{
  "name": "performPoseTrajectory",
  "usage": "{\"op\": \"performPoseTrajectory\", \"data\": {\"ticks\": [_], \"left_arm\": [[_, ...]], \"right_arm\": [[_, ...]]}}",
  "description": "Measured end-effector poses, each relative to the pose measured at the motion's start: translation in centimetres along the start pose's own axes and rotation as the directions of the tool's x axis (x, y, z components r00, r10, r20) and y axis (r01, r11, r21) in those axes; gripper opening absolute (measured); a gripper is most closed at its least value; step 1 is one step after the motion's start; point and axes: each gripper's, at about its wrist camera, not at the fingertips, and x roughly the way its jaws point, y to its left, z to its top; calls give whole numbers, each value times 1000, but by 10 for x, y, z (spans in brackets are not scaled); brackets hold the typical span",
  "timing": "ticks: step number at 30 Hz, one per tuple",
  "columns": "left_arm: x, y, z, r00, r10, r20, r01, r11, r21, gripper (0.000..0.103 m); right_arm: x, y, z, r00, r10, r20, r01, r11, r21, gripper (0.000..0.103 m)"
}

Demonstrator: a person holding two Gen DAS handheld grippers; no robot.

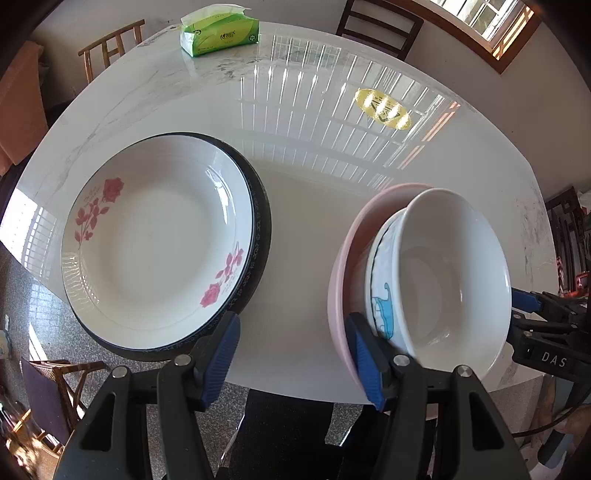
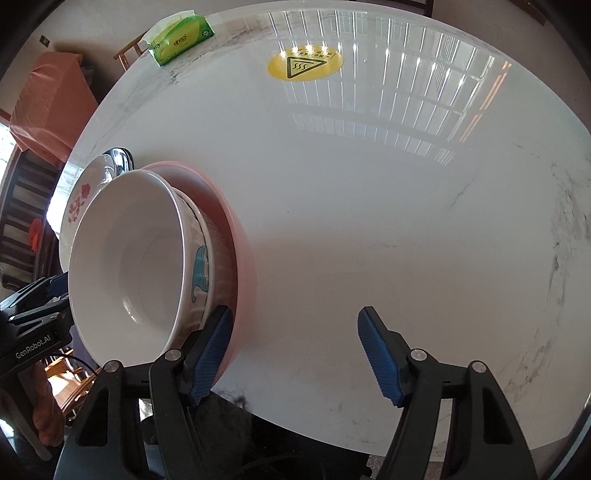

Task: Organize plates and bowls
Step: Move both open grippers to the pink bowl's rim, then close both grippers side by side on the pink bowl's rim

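Observation:
A white plate with red roses (image 1: 155,240) lies on a black-rimmed plate (image 1: 260,225) at the table's left front. To its right, a white bowl (image 1: 454,273) sits in a blue-patterned bowl (image 1: 380,295), stacked in a pink bowl (image 1: 343,266). My left gripper (image 1: 295,354) is open and empty between the plates and the bowl stack. My right gripper (image 2: 295,350) is open and empty just right of the bowl stack (image 2: 125,258); its left finger (image 2: 210,343) stands close to the pink bowl's (image 2: 243,258) rim. The rose plate (image 2: 79,199) shows behind the stack.
The white marble table (image 2: 369,184) has a yellow warning sticker (image 2: 304,64) and a green tissue pack (image 1: 219,35) at the far side. Wooden chairs (image 1: 110,44) stand around it. The table's front edge runs just under both grippers.

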Motion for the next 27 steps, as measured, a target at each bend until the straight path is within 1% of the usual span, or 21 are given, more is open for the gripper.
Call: {"op": "performPoseTrajectory", "data": {"ticks": [2,6,8,9,10,11,12,15,17,19,21,23,24,26,27], "left_arm": [[0,-2,3,1000,9,-2,-9,1000,30,61],[0,-2,3,1000,14,15,-15,999,42,61],[1,-2,4,1000,14,19,-15,999,42,61],[2,-4,5,1000,12,18,-12,999,40,61],[3,-3,5,1000,7,17,-8,999,39,61],[2,-1,4,1000,-3,14,3,999,35,61],[2,4,5,1000,-17,9,17,999,27,61],[4,6,5,999,-47,-1,47,999,7,61],[3,5,4,999,-41,10,41,999,15,61],[1,1,4,999,-25,24,24,999,28,61],[0,-3,3,1000,-1,27,0,999,44,61],[1,-3,2,1000,5,21,-6,999,48,61],[0,-3,1,1000,-5,29,4,999,47,58],[-3,-5,-1,997,-60,52,56,996,70,34],[-4,-11,-1,996,-72,55,67,993,101,13]], "right_arm": [[-2,4,0,999,-32,16,32,999,-35,68],[-5,-2,2,999,-25,26,26,999,-29,68],[-6,0,2,996,-73,45,75,996,-42,74],[-7,2,3,993,-101,57,104,993,-53,79],[-8,3,3,992,-107,67,111,992,-64,79],[-8,3,4,992,-104,68,108,992,-69,79],[-7,1,5,995,-85,59,89,994,-63,77],[-1,-10,8,999,35,-5,-35,999,10,66],[0,-11,8,997,74,-10,-73,997,20,59],[-2,-1,8,994,113,-4,-113,993,-33,27],[-5,9,8,993,114,-2,-114,991,-69,13],[-6,13,8,995,97,3,-97,992,-83,15],[-6,12,7,995,101,2,-100,991,-88,15],[-6,11,7,993,114,-3,-114,990,-84,15],[-8,12,7,993,122,1,-122,988,-91,15]]}}
